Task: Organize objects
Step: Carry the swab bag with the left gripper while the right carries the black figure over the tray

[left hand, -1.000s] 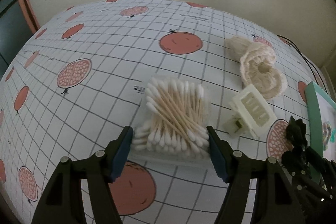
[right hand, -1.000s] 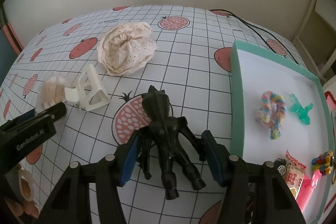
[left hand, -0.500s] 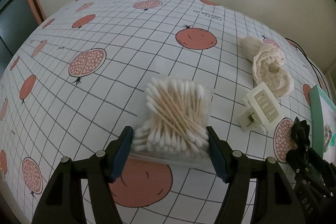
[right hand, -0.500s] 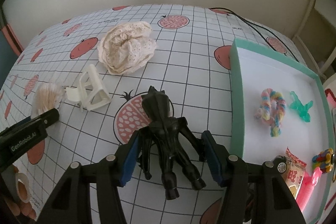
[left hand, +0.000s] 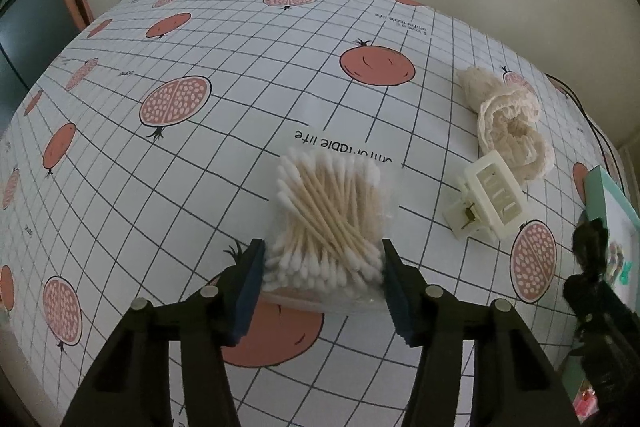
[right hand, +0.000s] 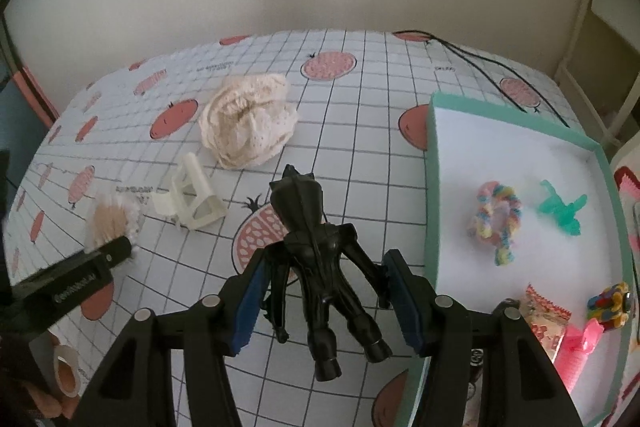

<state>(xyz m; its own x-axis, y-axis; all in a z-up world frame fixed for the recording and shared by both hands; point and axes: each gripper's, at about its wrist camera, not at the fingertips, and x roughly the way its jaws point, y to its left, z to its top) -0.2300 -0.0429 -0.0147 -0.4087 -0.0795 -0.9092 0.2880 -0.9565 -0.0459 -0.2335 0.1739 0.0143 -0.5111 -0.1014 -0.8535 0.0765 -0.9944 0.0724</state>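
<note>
my left gripper (left hand: 323, 279) | black plastic arms, blue pads, silver screws | right gripper (right hand: 323, 287) same deal | white lettering on the side

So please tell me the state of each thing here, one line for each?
Left tool: shut on bag of cotton swabs.
Right tool: shut on black figure.
Hair clip: closed, lying on the table.
Lace cloth: crumpled.
Teal tray: open, partly filled.
</note>
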